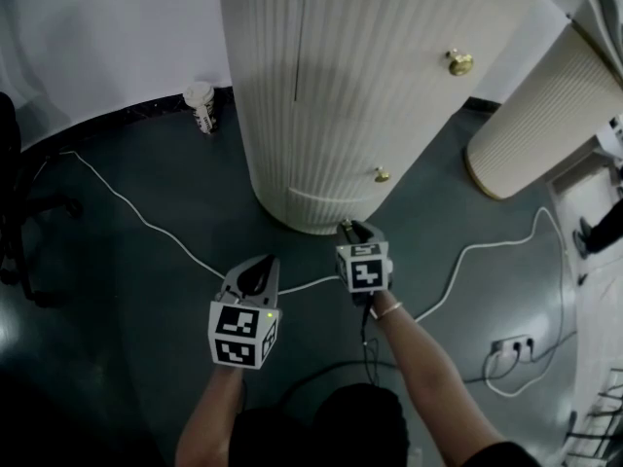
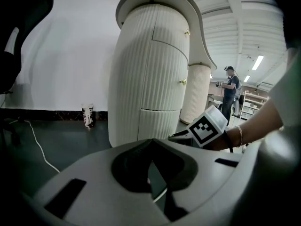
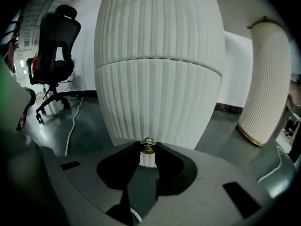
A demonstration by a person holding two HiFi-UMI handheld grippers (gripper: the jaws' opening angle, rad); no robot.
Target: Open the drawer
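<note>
A tall white ribbed cabinet (image 1: 341, 86) stands on the dark floor, with brass knobs (image 1: 459, 62) on its front. Its lowest drawer (image 3: 155, 102) carries a small brass knob (image 3: 148, 148). My right gripper (image 3: 148, 149) is shut on that knob, with both pads pressed against its sides. In the head view the right gripper (image 1: 348, 228) touches the cabinet's base and hides the knob. My left gripper (image 1: 261, 263) hangs to its left, away from the cabinet. Its jaws meet at the tips with nothing between them. In the left gripper view the left gripper (image 2: 151, 142) points at the cabinet (image 2: 146, 79).
A white cable (image 1: 146, 222) snakes over the floor beneath both grippers to a power strip (image 1: 511, 343). A paper cup (image 1: 201, 105) stands by the wall at the left. A second ribbed cabinet (image 1: 545, 115) stands at the right, an office chair (image 3: 56, 36) at the left, and a person (image 2: 230, 86) far behind.
</note>
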